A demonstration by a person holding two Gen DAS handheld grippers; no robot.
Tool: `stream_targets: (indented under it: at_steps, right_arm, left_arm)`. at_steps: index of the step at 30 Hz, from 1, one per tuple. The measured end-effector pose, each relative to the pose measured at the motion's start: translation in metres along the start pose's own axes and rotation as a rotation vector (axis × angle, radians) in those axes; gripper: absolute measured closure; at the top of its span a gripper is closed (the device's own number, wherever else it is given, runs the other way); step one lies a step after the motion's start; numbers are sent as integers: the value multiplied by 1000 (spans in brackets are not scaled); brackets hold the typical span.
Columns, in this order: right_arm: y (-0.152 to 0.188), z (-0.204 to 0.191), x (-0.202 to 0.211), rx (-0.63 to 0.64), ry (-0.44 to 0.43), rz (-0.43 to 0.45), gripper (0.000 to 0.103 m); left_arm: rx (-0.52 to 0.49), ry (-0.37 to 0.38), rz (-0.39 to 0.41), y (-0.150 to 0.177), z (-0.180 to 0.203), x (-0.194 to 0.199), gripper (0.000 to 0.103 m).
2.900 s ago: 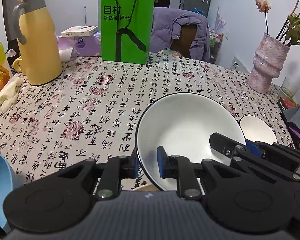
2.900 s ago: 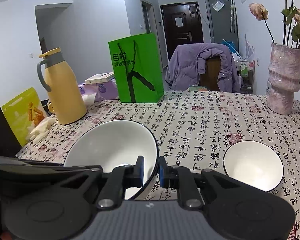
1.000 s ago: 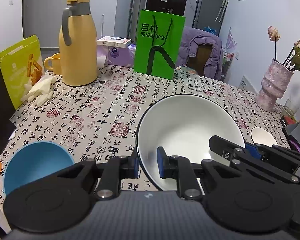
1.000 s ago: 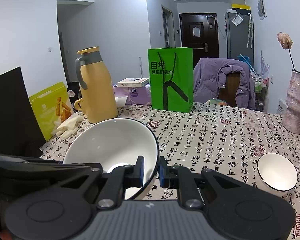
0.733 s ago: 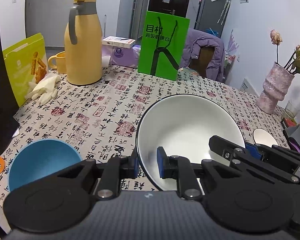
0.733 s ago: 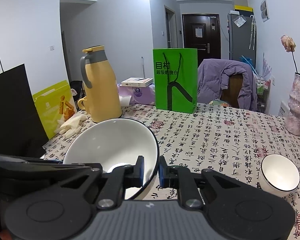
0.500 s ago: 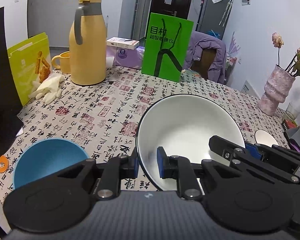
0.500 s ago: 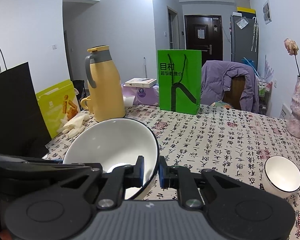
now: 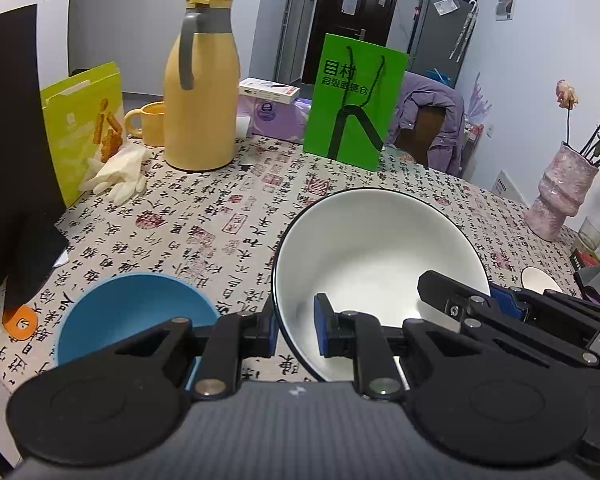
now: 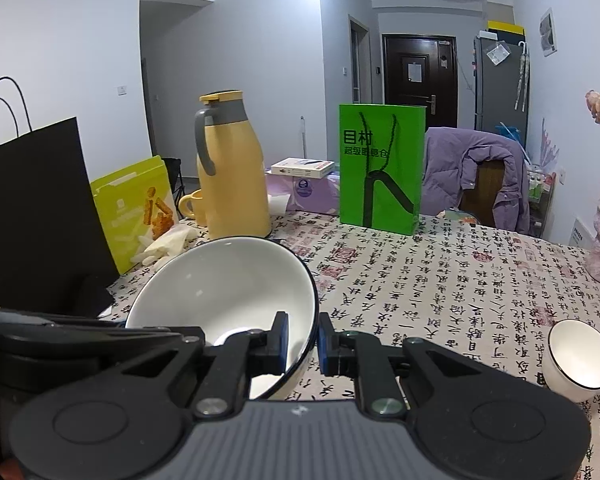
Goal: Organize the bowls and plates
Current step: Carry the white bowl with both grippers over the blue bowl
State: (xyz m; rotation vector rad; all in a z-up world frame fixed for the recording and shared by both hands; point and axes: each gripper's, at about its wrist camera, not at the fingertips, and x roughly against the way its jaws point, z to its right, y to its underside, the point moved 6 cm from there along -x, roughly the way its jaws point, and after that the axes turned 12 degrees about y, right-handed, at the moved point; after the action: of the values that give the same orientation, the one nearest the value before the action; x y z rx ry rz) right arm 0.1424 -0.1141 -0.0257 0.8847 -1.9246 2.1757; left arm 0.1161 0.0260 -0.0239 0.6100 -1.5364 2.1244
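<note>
Tablecloth (image 9: 220, 216) bare at frame centre, passable. Blue bowl (image 9: 132, 312) blocks lower left; black bag (image 9: 8, 152) left edge; thermos (image 9: 202, 92), green bag (image 9: 354, 100) across top.

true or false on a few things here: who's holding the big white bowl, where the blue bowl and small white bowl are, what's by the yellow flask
1. Both tools grip the big white bowl by its rim. True: the left tool and the right tool each pinch it.
2. The blue bowl is stacked inside the white one. False: it sits alone on the table, to its left.
3. The small white bowl lies tilted on the tablecloth. True.
4. The green bag lies flat. False: it stands upright.
5. A yellow mug stands beside the yellow flask. True.
</note>
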Motion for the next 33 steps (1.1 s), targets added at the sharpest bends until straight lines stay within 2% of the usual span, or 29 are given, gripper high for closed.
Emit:
stream_targets:
  at_steps: [33]
  right_arm:
    - [3, -68, 0, 51, -70, -5, 89]
  left_arm:
    - [62, -60, 34, 6, -59, 33, 85]
